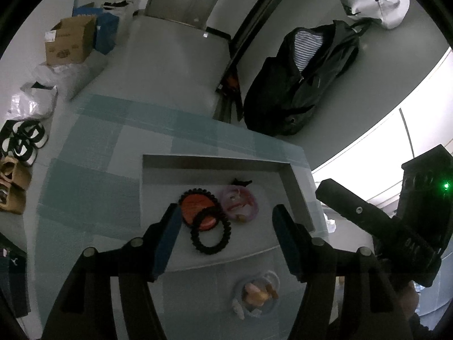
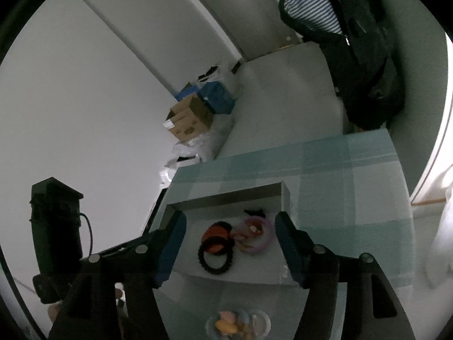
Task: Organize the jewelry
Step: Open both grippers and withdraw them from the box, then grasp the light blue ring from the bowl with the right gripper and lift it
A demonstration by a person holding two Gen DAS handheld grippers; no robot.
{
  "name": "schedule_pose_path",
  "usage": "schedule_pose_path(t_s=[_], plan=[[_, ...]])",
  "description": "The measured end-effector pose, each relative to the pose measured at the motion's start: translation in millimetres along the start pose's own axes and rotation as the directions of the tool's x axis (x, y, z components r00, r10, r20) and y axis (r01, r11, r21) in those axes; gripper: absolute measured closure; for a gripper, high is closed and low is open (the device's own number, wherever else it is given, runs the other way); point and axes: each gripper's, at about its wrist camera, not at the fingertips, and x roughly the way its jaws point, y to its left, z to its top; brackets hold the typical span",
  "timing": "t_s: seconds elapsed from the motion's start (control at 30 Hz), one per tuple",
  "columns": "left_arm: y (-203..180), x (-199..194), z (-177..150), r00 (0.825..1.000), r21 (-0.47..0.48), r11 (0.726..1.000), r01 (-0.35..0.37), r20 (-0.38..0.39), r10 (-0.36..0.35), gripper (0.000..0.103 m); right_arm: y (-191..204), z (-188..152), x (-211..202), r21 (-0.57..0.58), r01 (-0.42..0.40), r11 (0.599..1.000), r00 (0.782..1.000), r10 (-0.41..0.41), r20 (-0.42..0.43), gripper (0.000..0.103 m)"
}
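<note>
Fingers of my left claw [image 1: 226,238] stand wide apart and hold nothing; the blue pads do not touch any object. Between them, a little ahead, lies a black spiral hair tie [image 1: 210,230] on the floor of a shallow grey tray [image 1: 297,187]. This tie overlaps a second black tie that goes around an orange disc [image 1: 198,208]. Just to the right of the disc is a pink ring-shaped piece [image 1: 240,205], and beyond it a small black clip [image 1: 242,182] near the far wall of the tray. Below my fingers, closer to me and outside the tray, stands a small clear bowl [image 1: 257,297] with orange and pale pieces inside.

My right claw [image 2: 230,240] is also wide and empty, and it points at the same tray [image 2: 286,195] from the other side; the ties [image 2: 215,256] and the pink ring [image 2: 256,239] lie between and ahead of its pads. The tray rests on a table with a blue-green checked cloth [image 1: 93,178]. Farther out, a dark bag [image 1: 297,85] lies on the floor, and cardboard boxes [image 1: 70,42] stand at the far left.
</note>
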Motion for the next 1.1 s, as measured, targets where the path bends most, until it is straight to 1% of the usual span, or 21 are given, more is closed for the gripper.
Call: schedule_pose_path(t_s=[0.1,0.17,0.4,0.5,0.57,0.63,0.7,0.8,0.9,0.97,1.1], plan=[[-0.7,-4.1,-3.6,1.0,0.009,1.0,-0.012,0.006,0.012,0.041,1.1,-1.9,-5.4,-0.016,0.002,1.0,1.0,-0.002,0.01,0.034],[-2.2,-6.3,-5.9,1.0,0.018,1.0,-0.013,0.006,0.013,0.041,2.5,-3.3,-8.5,-0.031,0.002,1.0,1.0,-0.001,0.016,0.03],[-12.2,-14.6,-19.2,1.0,0.09,0.996,-0.016,0.008,0.015,0.041,9.3,-9.3,-12.5,-0.071,-0.001,0.997,1.0,0.002,0.016,0.028],[-14.7,-18.5,-24.6,1.0,0.115,0.993,-0.023,0.012,0.022,0.041,14.9,-12.9,-15.8,-0.1,-0.01,0.995,1.0,0.012,0.02,0.024],[-13.8,-20.4,-26.7,1.0,0.112,0.993,-0.025,0.012,0.023,0.041,19.3,-17.6,-18.1,-0.132,-0.008,0.991,1.0,0.011,0.023,0.023],[-12.0,-22.7,-28.9,1.0,0.097,0.995,-0.009,0.01,0.008,0.041,20.9,-22.0,-19.4,-0.145,0.002,0.989,1.0,0.0,0.019,0.023],[-8.8,-26.3,-34.1,1.0,0.088,0.996,-0.009,0.014,0.008,0.041,20.3,-29.0,-22.2,-0.143,0.009,0.99,1.0,-0.007,0.014,0.023],[-5.1,-29.1,-46.2,1.0,0.076,0.997,-0.02,0.012,0.019,0.041,18.4,-42.3,-24.8,-0.136,0.028,0.99,1.0,-0.029,-0.007,0.022],[0.7,-26.9,-60.8,0.999,0.07,0.997,-0.034,-0.028,0.036,0.041,19.5,-56.6,-25.1,-0.164,0.051,0.985,0.997,-0.059,-0.042,0.022],[2.4,-29.3,-65.5,0.998,0.076,0.996,-0.052,-0.029,0.054,0.041,19.4,-66.7,-23.6,-0.179,0.048,0.983,0.996,-0.061,-0.068,0.019],[8.3,-29.0,-73.6,0.997,0.053,0.996,-0.069,-0.04,0.071,0.041,18.9,-86.3,-10.2,-0.214,0.051,0.976,0.986,-0.084,-0.145,0.019]])
